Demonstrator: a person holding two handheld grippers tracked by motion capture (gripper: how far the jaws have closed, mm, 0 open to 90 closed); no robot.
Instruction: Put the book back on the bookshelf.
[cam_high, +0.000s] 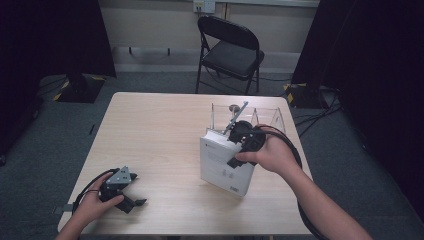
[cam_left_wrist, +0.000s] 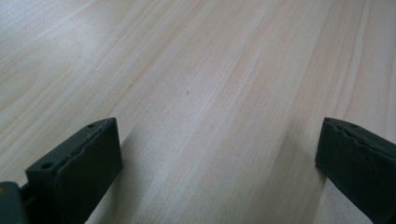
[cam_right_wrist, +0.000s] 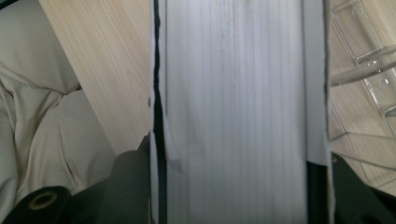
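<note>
Pale wood-grain tabletop showing fine streaks; thick white book bearing small dark print, its page edges appearing grey-white; black claw; clear acrylic rack; black folding chair.

White book: thick, white cover with small dark print, upright on table, tilted, right of centre. Page edges face up, clamped between jaws of right gripper at top edge. Clear acrylic rack just behind it, dividers upright.

No legible text anywhere
</note>
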